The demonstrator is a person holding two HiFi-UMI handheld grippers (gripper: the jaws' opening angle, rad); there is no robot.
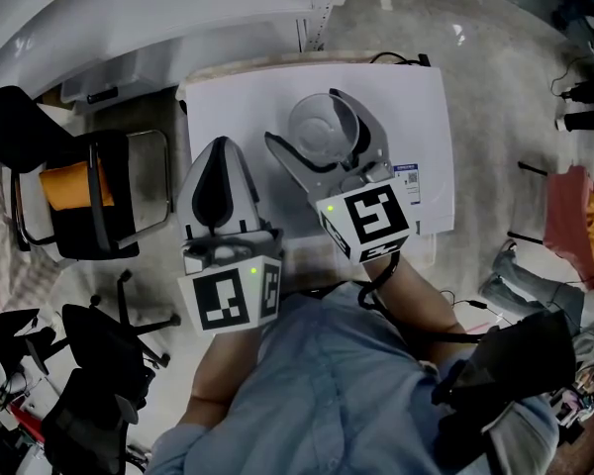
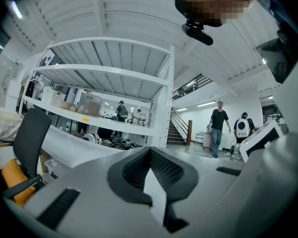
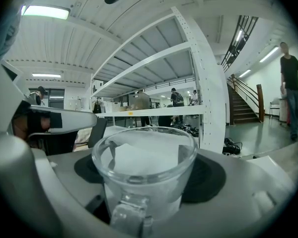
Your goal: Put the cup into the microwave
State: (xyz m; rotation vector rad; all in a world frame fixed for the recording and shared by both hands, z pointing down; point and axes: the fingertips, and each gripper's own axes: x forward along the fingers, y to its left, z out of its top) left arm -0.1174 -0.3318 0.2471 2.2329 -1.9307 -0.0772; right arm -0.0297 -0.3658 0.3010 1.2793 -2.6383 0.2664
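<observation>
A clear glass cup (image 1: 322, 132) with a handle sits between the jaws of my right gripper (image 1: 312, 122), over a white flat-topped surface (image 1: 426, 117) that bears a printed label. In the right gripper view the cup (image 3: 144, 167) fills the gap, its handle faces the camera, and the dark pads (image 3: 211, 177) lie against its two sides; my right gripper (image 3: 146, 175) is shut on it. I cannot tell whether the cup rests on the surface. My left gripper (image 1: 218, 151) hovers to the left of the cup, shut and empty, its tips meeting (image 2: 150, 150).
A black office chair with an orange cushion (image 1: 79, 186) stands left of the white surface, more black chairs (image 1: 89, 364) at lower left. A white shelf rack (image 2: 104, 73) runs behind. A red cloth (image 1: 574, 216) hangs at right. People (image 2: 218, 128) walk in the background.
</observation>
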